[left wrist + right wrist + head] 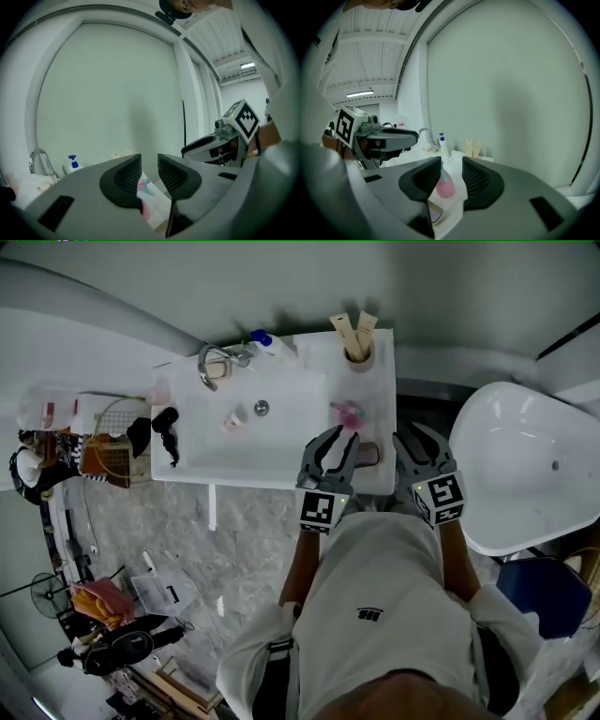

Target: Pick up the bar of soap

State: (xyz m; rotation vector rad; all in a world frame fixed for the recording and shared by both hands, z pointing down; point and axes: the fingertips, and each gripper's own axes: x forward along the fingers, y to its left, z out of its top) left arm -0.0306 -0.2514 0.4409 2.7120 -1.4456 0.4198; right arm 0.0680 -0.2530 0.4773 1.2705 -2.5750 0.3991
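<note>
Jaws of left gripper and right gripper spread, empty. Bar of soap lies between grippers, low ahead, beneath right gripper's left jaw.

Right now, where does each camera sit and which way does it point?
Head view: worn on the head, looking down at the sink; shirt, arms, left gripper and right gripper show.
Left gripper view: rides the left gripper, facing the wall; its open jaws show.
Right gripper view: rides the right gripper, facing a pink bottle; its open jaws show.
Shared: both gripper views show the pump bottle.
</note>
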